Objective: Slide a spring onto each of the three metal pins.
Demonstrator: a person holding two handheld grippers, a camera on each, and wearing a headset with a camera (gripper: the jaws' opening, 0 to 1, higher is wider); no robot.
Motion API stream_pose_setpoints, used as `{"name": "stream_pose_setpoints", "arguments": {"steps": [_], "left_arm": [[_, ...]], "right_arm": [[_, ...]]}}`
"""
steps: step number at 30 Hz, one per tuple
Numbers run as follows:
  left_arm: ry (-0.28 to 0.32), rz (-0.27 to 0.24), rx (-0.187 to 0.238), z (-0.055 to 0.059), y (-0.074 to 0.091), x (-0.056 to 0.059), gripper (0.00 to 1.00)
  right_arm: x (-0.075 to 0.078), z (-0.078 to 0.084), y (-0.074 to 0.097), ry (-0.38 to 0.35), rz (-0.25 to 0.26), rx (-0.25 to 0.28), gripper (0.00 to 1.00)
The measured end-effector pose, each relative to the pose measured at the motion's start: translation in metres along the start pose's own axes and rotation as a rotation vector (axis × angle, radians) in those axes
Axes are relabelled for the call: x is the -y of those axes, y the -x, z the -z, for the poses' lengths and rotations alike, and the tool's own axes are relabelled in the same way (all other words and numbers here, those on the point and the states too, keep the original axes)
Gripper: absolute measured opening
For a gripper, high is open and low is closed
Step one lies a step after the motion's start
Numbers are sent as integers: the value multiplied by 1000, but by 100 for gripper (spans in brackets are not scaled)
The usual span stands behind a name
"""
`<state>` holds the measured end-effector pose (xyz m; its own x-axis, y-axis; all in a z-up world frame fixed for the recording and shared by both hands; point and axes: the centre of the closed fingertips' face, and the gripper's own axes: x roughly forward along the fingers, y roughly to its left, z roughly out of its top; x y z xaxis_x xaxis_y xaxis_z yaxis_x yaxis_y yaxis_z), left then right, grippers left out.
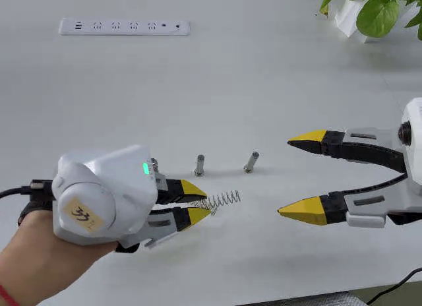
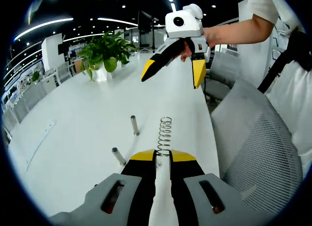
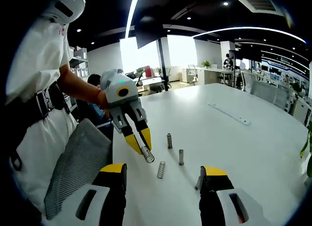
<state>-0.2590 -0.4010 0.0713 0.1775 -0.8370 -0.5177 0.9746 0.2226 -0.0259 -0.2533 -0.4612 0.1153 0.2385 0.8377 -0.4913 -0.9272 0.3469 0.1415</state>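
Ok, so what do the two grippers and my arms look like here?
Both the left gripper and the right gripper have rounded white housings and black jaws with yellow tips. The left one carries a green light, a tan sticker with handwritten marks, and a black cable. A white short sleeve is worn.

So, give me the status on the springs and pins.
One pin looks already sprung, hard to confirm. In hand: the left hand-held gripper pinches a spring. Left: two bare pins; the right hand-held gripper is open.
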Motion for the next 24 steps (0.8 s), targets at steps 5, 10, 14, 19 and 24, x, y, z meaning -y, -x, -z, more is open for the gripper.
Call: {"name": "stream_pose_setpoints", "arguments": {"steps": [5,10,14,19,24], "left_arm": [[17,-8,78,-23,8,-1,7],[35,-20,137,-37,15,-4,7],[47,-26,169,-43,19,-4,7],[54,-30,197,-49,22,-4,7],[58,-30,213,-52,23,-4,7]], "right_arm": [[-10,-20,-9,-7,-59,20,42],[-15,-30,-15,3,-94,21,32],[-18,-34,-16,-2,-114,26,26],[-21,-40,-16,-18,-133,36,18],[-23,-44,-17,-22,-143,47,15]]}}
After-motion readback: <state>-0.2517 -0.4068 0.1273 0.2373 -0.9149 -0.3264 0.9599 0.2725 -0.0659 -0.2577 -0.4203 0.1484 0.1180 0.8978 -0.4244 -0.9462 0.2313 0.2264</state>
